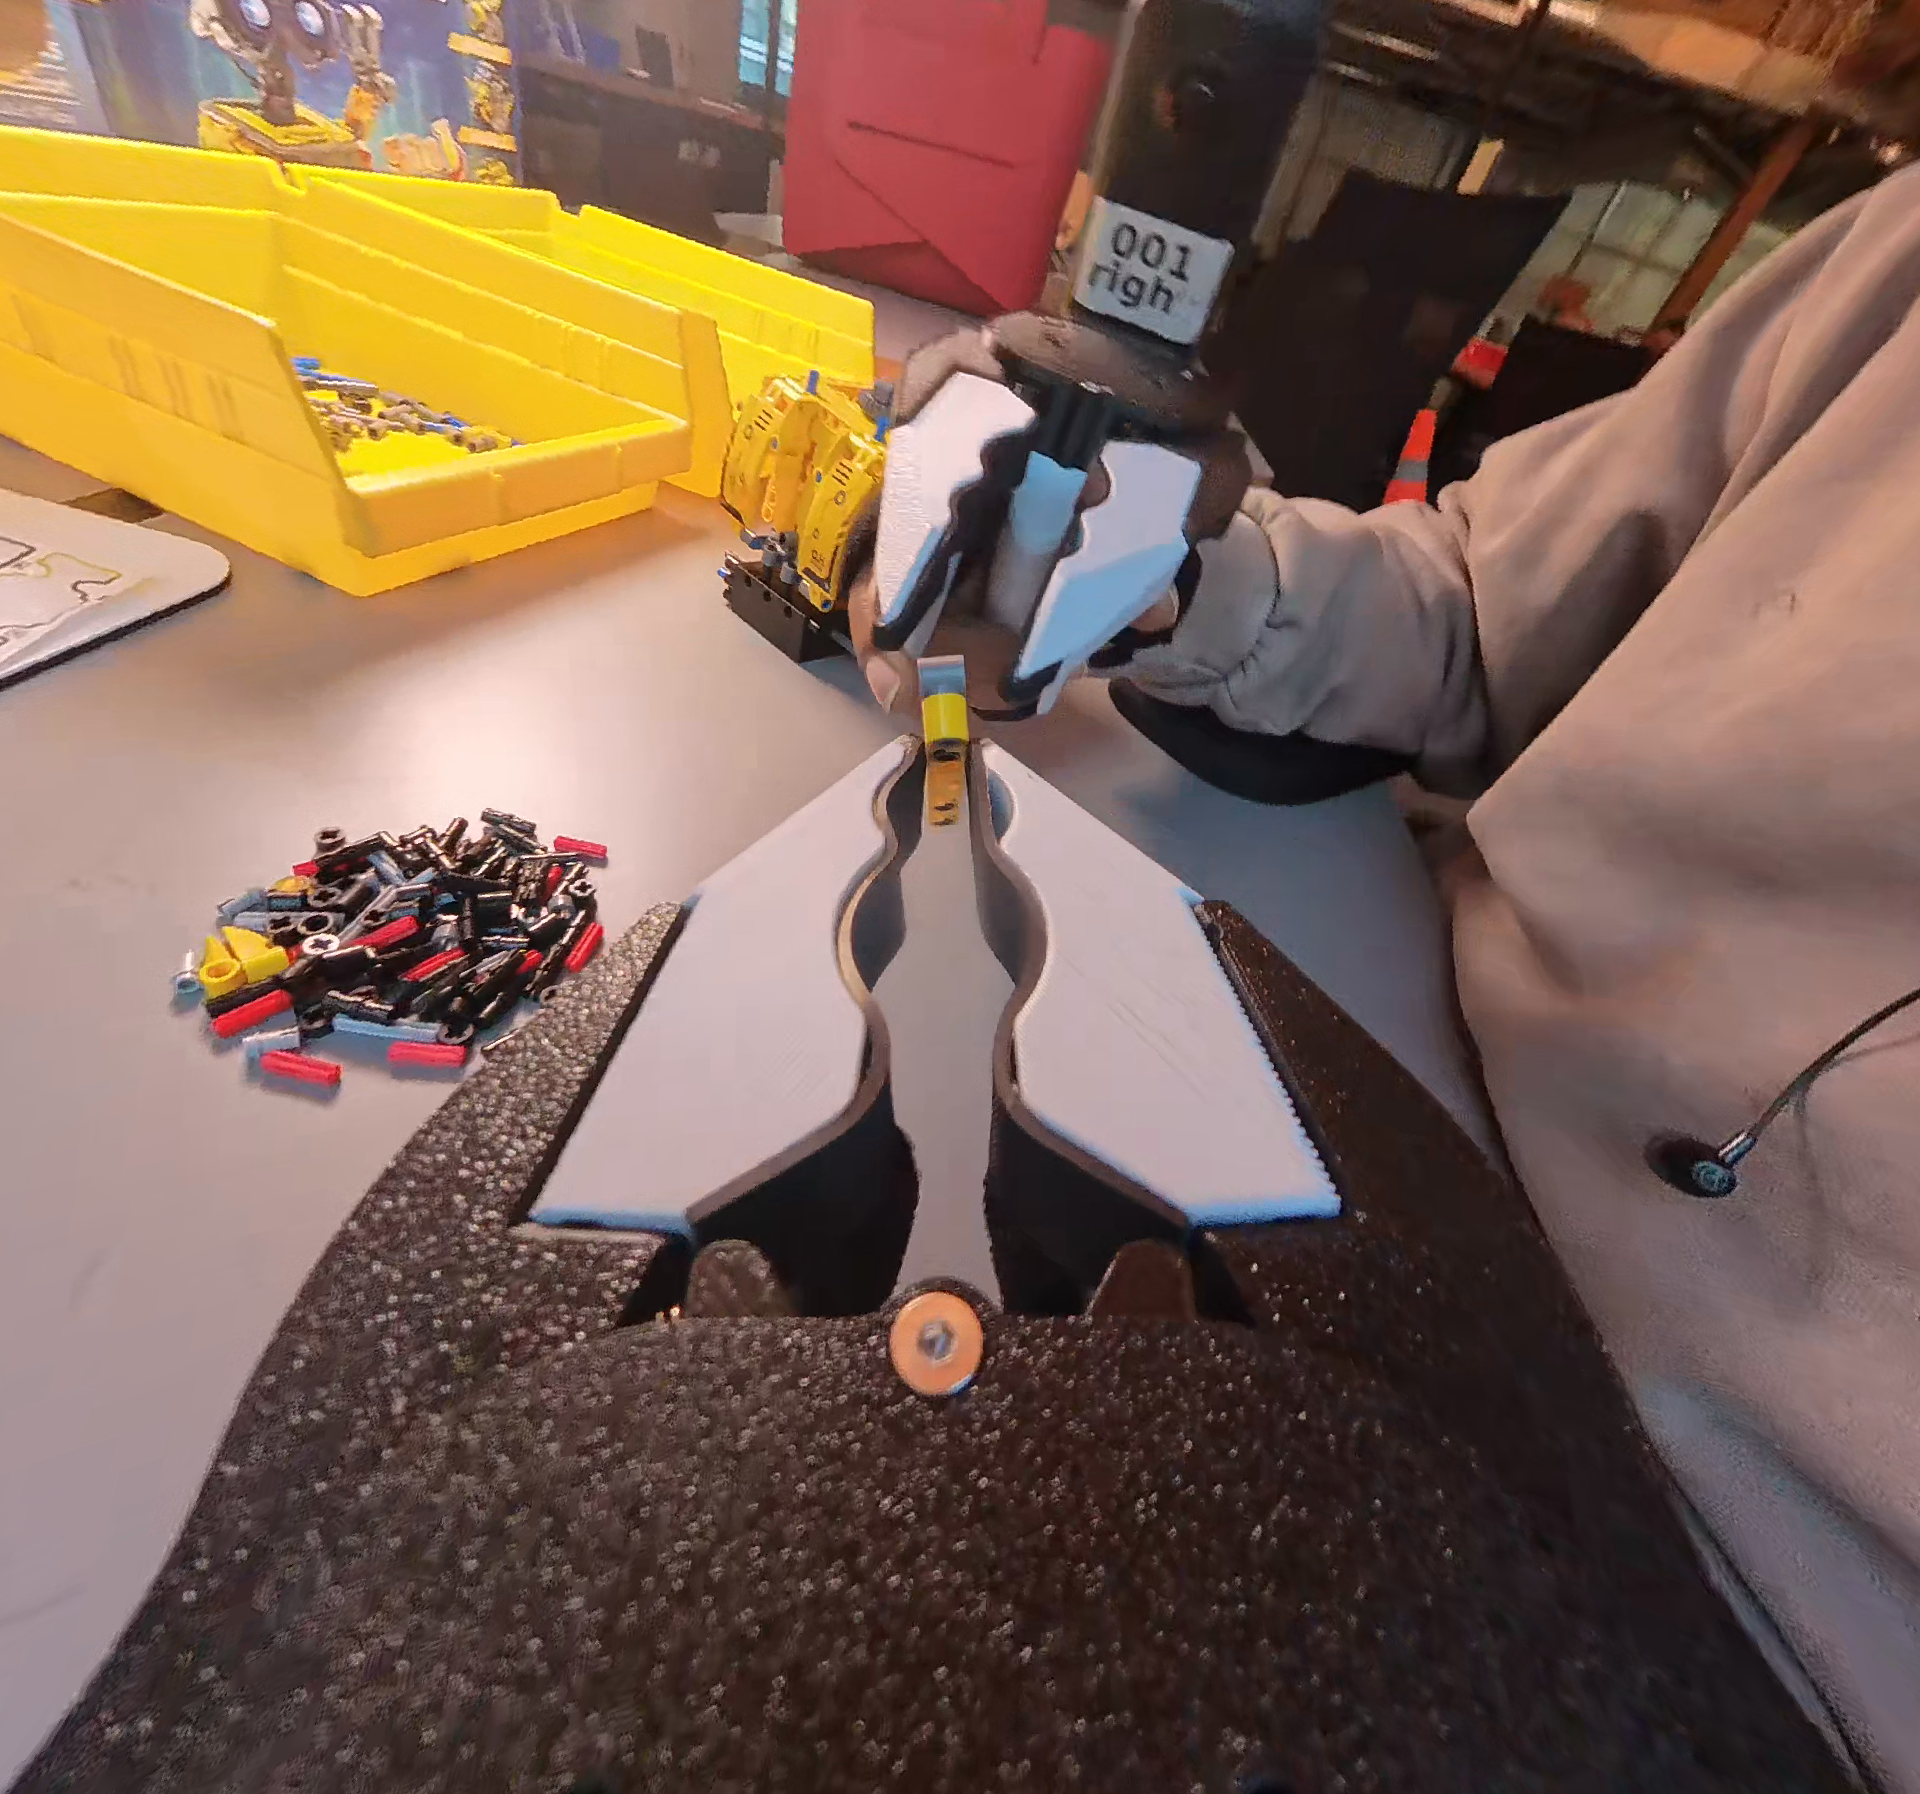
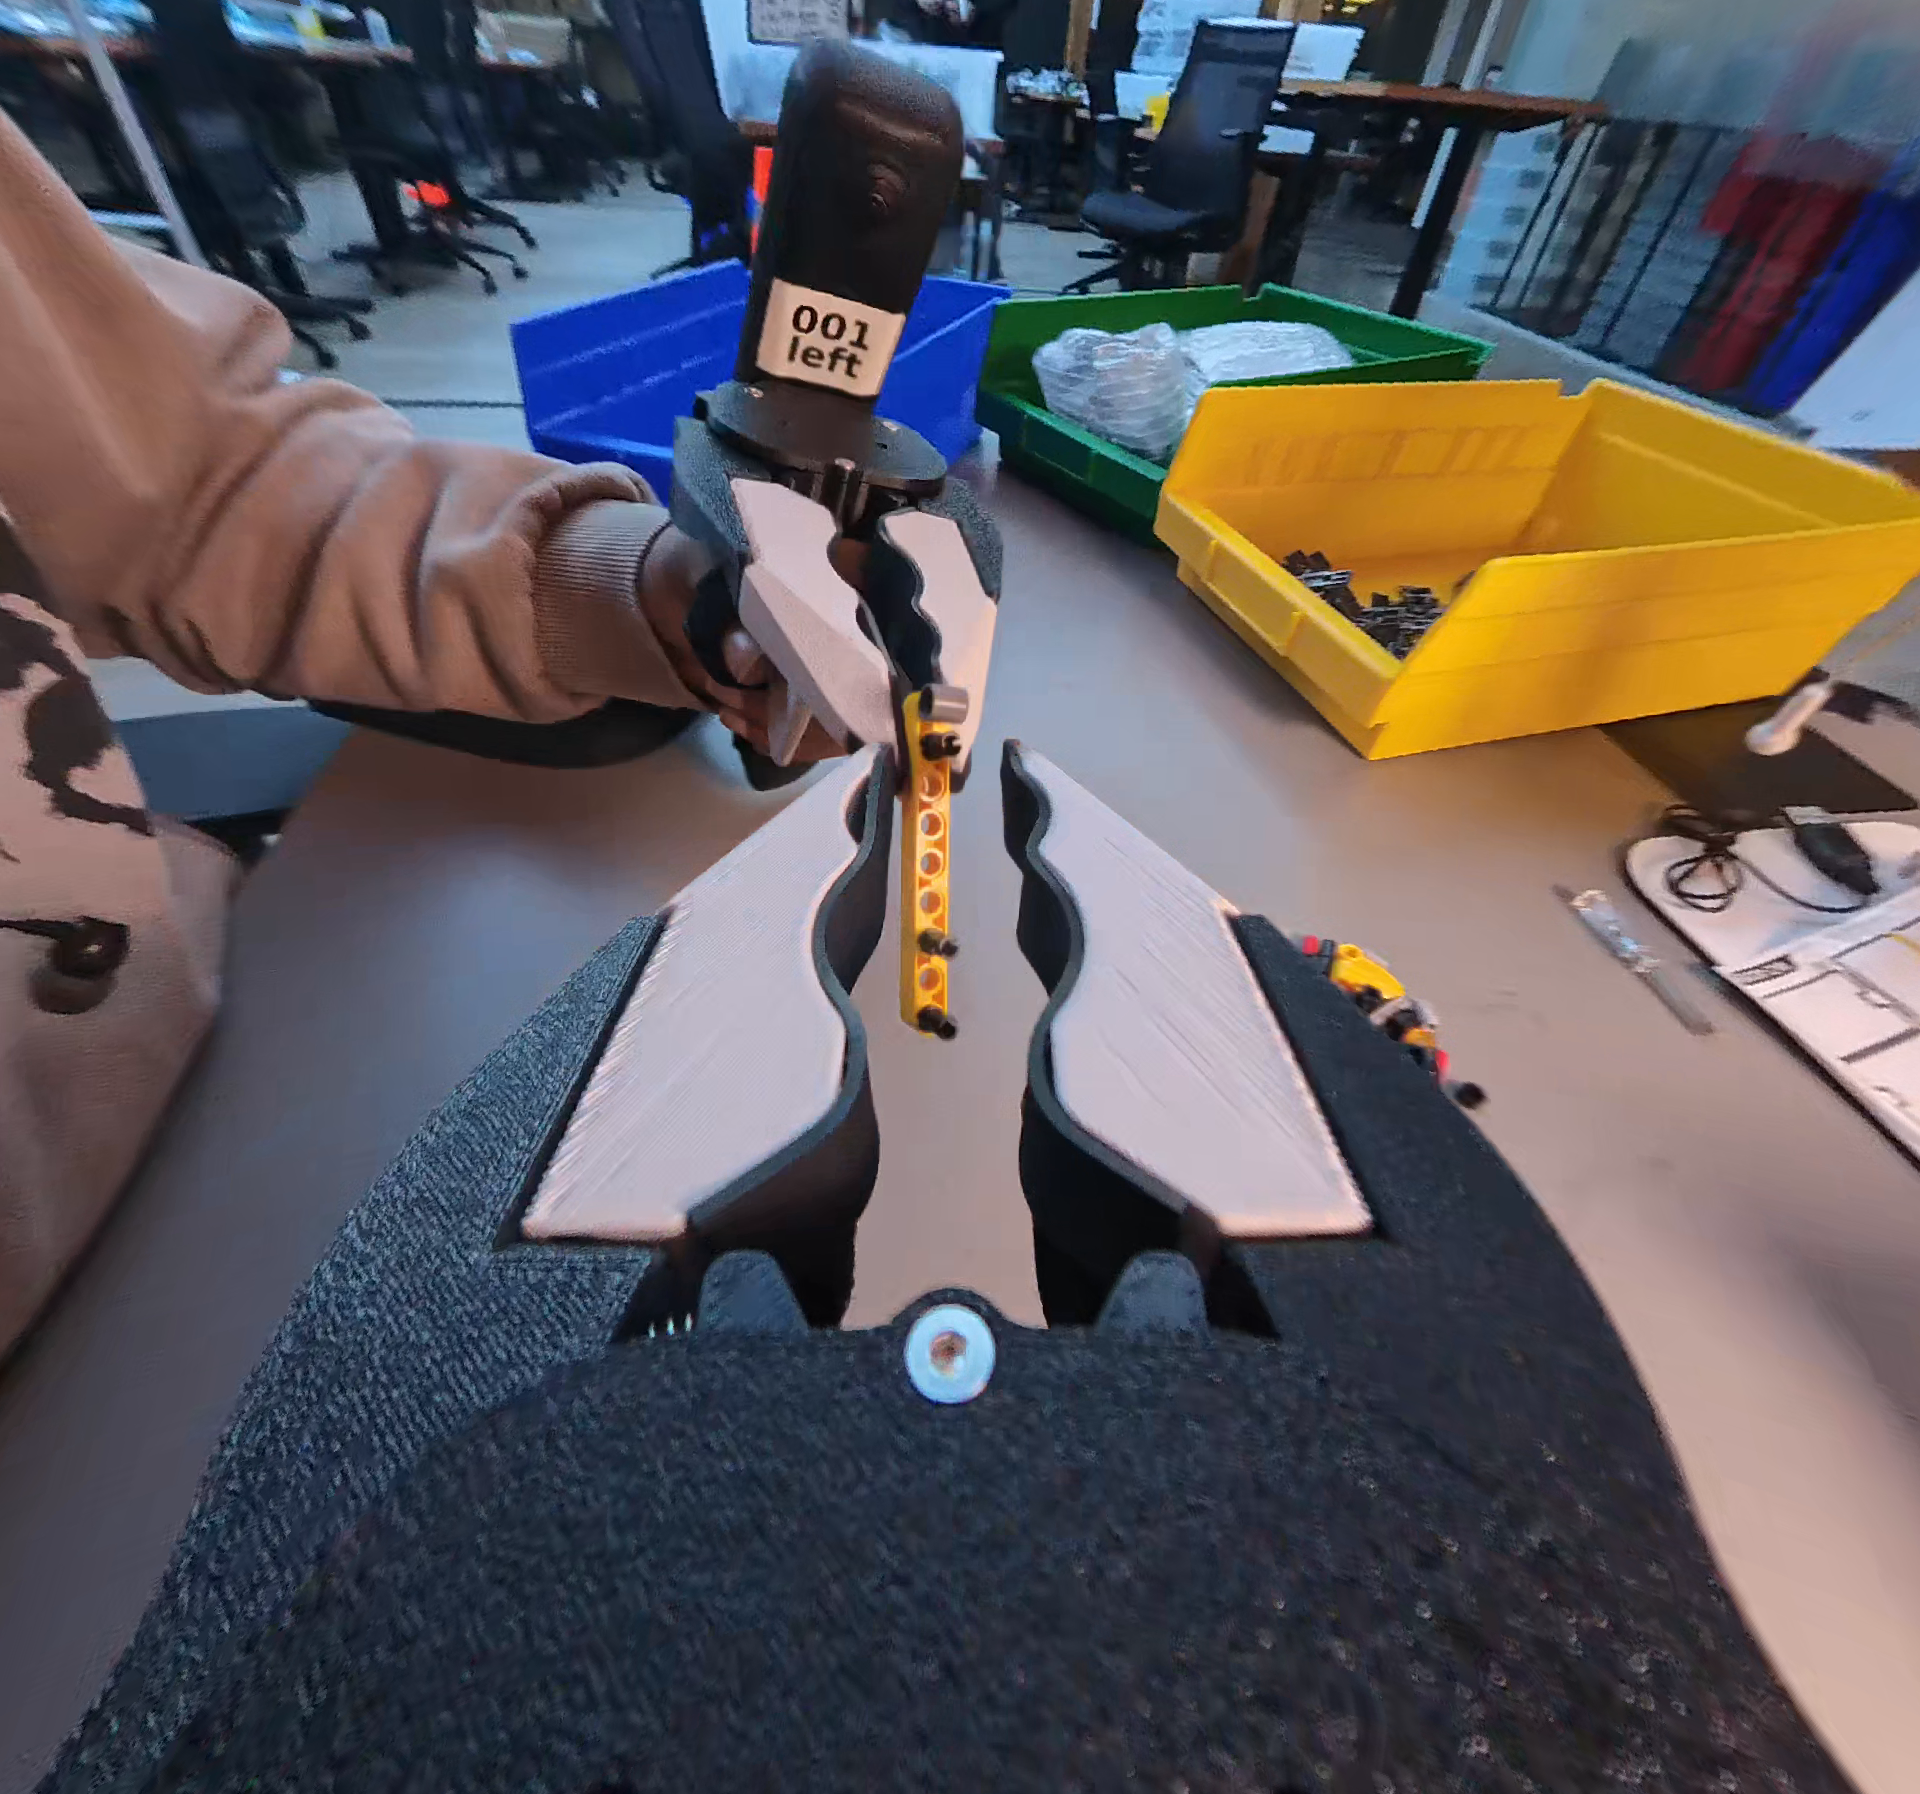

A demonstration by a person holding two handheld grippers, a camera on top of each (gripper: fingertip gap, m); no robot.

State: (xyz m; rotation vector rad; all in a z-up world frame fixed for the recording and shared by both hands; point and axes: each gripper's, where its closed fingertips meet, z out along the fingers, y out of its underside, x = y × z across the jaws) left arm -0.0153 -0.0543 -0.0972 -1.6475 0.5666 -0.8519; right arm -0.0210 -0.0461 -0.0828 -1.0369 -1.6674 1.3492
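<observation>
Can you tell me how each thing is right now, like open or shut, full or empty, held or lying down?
Left gripper: shut on the beam.
Right gripper: open, around the beam.
Long yellow plastic beam with holes: held up off the table, black pins stuck in it.
Pile of small black and red plastic pins: loose on the grey table.
Yellow plastic bin: open, black pieces inside.
</observation>
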